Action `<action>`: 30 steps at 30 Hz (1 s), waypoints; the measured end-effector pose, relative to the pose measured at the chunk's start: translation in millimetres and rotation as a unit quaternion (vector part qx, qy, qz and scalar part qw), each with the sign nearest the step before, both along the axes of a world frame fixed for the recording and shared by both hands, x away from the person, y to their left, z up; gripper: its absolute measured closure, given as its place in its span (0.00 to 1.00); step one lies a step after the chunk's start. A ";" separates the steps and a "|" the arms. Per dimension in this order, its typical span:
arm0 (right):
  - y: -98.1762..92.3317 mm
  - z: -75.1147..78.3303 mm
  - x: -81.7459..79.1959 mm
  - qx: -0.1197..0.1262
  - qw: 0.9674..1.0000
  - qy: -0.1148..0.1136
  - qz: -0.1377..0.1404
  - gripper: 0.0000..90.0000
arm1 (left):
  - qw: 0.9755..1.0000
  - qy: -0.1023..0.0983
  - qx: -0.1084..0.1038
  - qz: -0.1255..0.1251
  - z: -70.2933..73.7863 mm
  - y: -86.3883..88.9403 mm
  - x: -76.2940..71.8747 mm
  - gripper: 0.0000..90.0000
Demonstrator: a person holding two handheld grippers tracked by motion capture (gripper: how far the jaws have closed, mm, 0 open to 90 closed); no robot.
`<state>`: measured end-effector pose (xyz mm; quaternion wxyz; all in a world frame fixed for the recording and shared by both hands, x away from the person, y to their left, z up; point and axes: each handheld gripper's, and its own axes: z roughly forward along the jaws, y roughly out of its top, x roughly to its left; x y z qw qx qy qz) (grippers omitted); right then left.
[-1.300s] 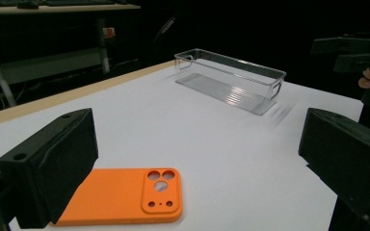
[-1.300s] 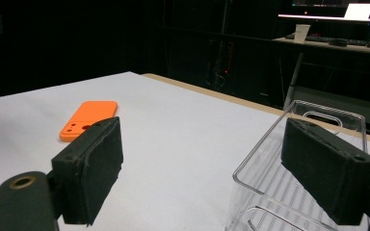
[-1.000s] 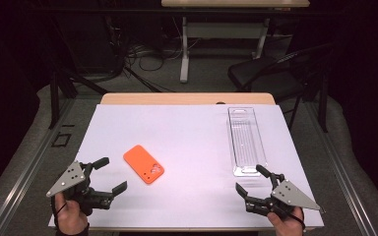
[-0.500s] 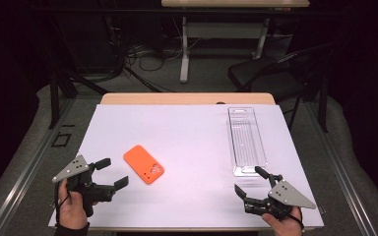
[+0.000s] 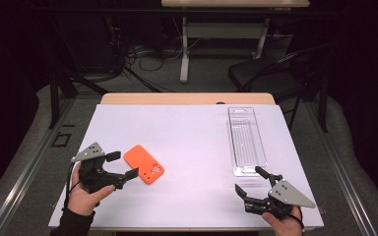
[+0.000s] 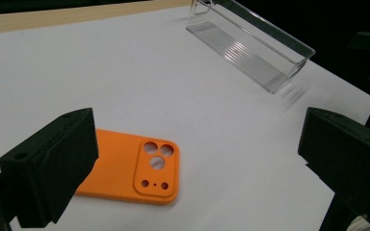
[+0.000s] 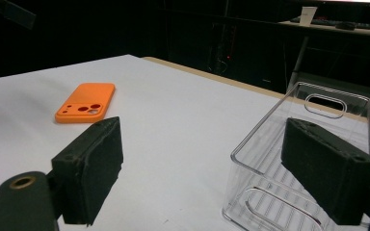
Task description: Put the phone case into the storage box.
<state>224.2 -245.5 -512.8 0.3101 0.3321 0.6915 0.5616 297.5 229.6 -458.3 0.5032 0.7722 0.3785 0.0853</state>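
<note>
An orange phone case (image 5: 144, 163) lies flat on the white table cover (image 5: 187, 137), camera cutout facing up; the left gripper view has this orange phone case (image 6: 132, 171) just ahead. My left gripper (image 5: 122, 165) is open right beside the case's left end, one jaw level with each side of it, nothing pressed. A clear plastic tray (image 5: 246, 140) lies lengthwise at the right. My right gripper (image 5: 256, 182) stands open just below the tray's near end, holding nothing. The right gripper view frames the clear plastic tray (image 7: 313, 159) and the orange case (image 7: 85, 102) farther off.
The wooden table edge (image 5: 187, 99) runs along the back. Beyond it stand a dark chair (image 5: 270, 71) and a desk frame with cables on the floor. White cover stretches bare between the case and the tray.
My left gripper has moved up and to the right, closing in on the orange case's left end. The right gripper has stayed where it was.
</note>
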 end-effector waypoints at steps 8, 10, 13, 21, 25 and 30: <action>-0.4 -1.7 0.9 0.002 1.000 0.003 -0.001 0.16 | 1.000 0.000 0.018 -0.012 -2.1 -19.7 20.5 0.41; -0.8 -1.8 0.9 0.002 1.000 0.005 0.000 0.16 | 1.000 -0.002 0.023 -0.018 -4.1 -25.5 24.2 0.50; -0.9 -2.2 1.0 0.001 1.000 0.007 0.001 0.16 | 0.999 0.001 0.044 -0.013 -6.5 -34.3 28.7 0.61; -0.4 -2.9 1.1 -0.002 1.000 0.009 0.005 0.16 | 0.996 0.027 0.081 0.015 -17.0 -53.5 41.9 0.69; -0.2 -3.6 1.3 -0.003 1.000 0.010 0.005 0.16 | 0.996 0.038 0.083 0.020 -23.6 -60.7 49.4 0.72; -0.2 -4.4 1.7 -0.002 1.000 0.011 0.006 0.16 | 0.993 0.052 0.104 0.031 -30.8 -68.2 57.2 0.77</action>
